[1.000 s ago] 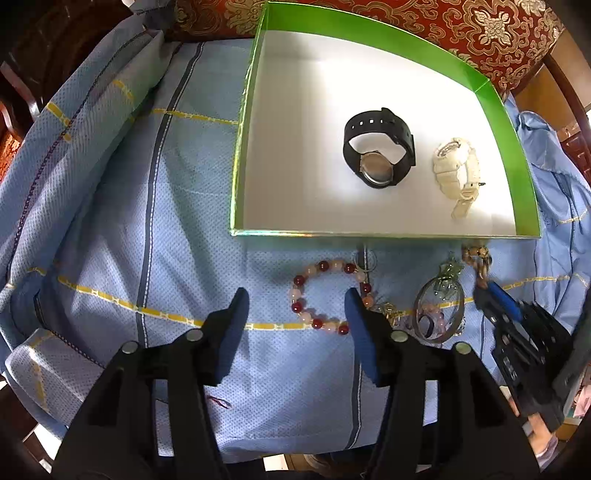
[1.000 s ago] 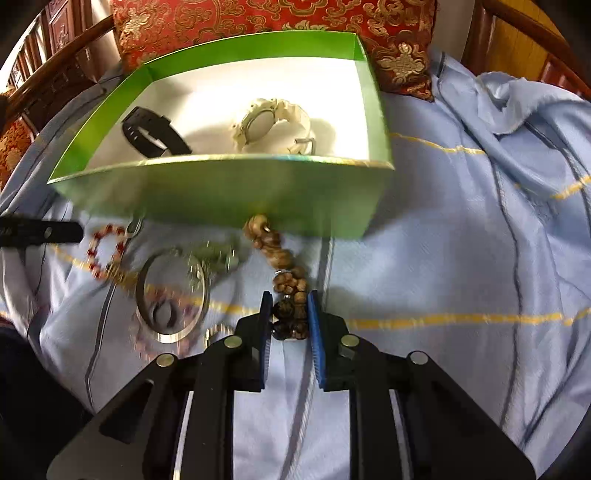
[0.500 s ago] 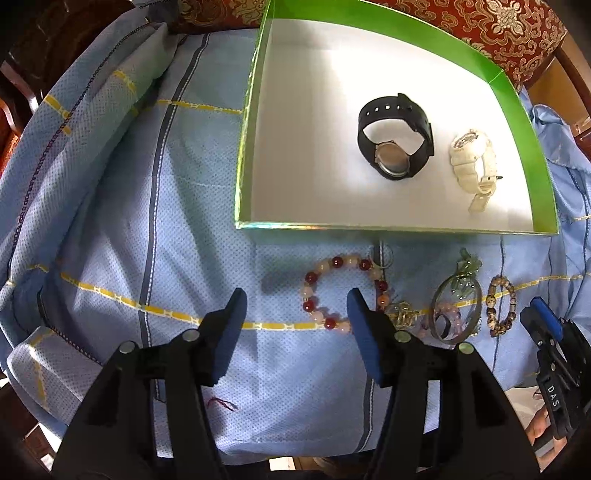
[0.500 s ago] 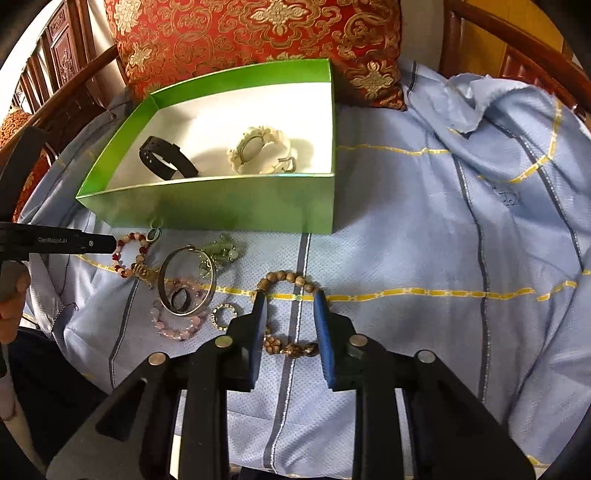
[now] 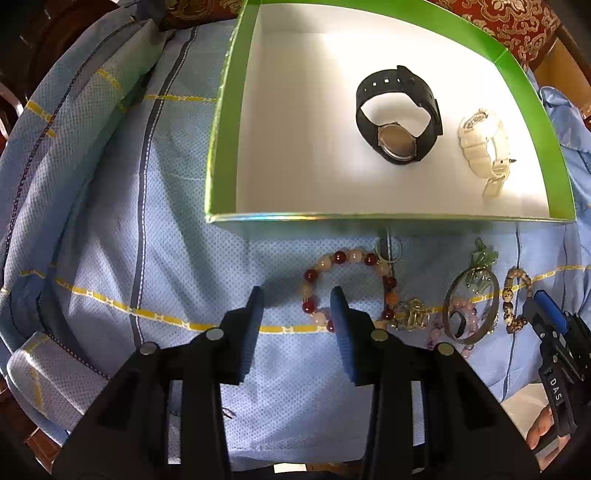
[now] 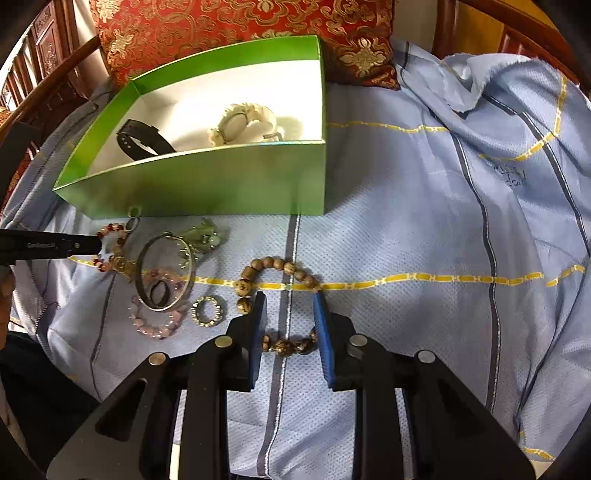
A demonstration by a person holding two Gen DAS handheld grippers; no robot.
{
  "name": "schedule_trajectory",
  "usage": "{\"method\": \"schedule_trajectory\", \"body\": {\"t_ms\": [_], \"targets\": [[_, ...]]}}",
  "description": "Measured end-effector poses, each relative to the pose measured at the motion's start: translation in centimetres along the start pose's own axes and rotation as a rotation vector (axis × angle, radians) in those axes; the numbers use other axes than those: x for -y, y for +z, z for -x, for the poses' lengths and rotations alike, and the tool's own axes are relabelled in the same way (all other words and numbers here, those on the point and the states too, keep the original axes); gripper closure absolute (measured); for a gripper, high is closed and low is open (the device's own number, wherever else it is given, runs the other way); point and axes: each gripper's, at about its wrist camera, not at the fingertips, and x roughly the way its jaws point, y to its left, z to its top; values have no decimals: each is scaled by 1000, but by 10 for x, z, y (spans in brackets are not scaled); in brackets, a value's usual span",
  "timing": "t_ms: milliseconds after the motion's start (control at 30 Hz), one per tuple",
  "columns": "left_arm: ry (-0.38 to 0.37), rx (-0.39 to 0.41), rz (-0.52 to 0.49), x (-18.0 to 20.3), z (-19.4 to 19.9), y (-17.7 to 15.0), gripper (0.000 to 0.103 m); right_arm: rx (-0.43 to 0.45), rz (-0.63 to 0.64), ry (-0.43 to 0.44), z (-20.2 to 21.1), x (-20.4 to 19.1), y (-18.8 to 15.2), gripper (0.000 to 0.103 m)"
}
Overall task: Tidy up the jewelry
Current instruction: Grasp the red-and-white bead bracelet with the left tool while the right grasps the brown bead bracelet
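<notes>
A green box (image 5: 221, 140) (image 6: 221, 184) with a white floor holds a black watch (image 5: 399, 118) (image 6: 144, 138) and a white watch (image 5: 484, 144) (image 6: 240, 122). On the blue cloth in front of it lie a red-and-pink bead bracelet (image 5: 351, 284) (image 6: 110, 247), a metal bangle (image 5: 471, 310) (image 6: 164, 273), a pink bead bracelet (image 6: 155, 325), a small ring (image 6: 208, 312) and a brown wooden bead bracelet (image 6: 280, 269) (image 5: 513, 302). My left gripper (image 5: 297, 295) is open, just left of the red bracelet. My right gripper (image 6: 290, 299) is open, straddling the wooden bracelet's near part.
A red and gold cushion (image 6: 240, 26) lies behind the box. Dark wooden chair rails (image 6: 517, 33) frame the seat. The blue cloth (image 6: 443, 221) is wrinkled at the far right. A green charm (image 6: 207, 236) and a gold clasp (image 5: 413, 314) lie among the jewelry.
My right gripper has opened and let go of the wooden bracelet, which now lies flat on the cloth. It has pulled back from the box. My left gripper has narrowed and drifted right.
</notes>
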Motion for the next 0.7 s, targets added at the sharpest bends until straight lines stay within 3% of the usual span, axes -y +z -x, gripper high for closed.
{"method": "schedule_trajectory", "body": {"t_ms": [67, 167, 200, 600, 700], "targets": [[3, 3, -7, 7, -2, 1, 65, -1, -2, -9, -2, 0, 0, 77], [-2, 18, -25, 13, 0, -3, 65, 9, 1, -17, 0, -1, 1, 60], [-2, 24, -30, 17, 3, -5, 65, 18, 2, -22, 1, -1, 1, 58], [0, 65, -84, 51, 13, -12, 65, 22, 4, -38, -1, -3, 0, 58], [5, 69, -94, 65, 14, -14, 60, 17, -7, -43, -3, -1, 0, 58]]}}
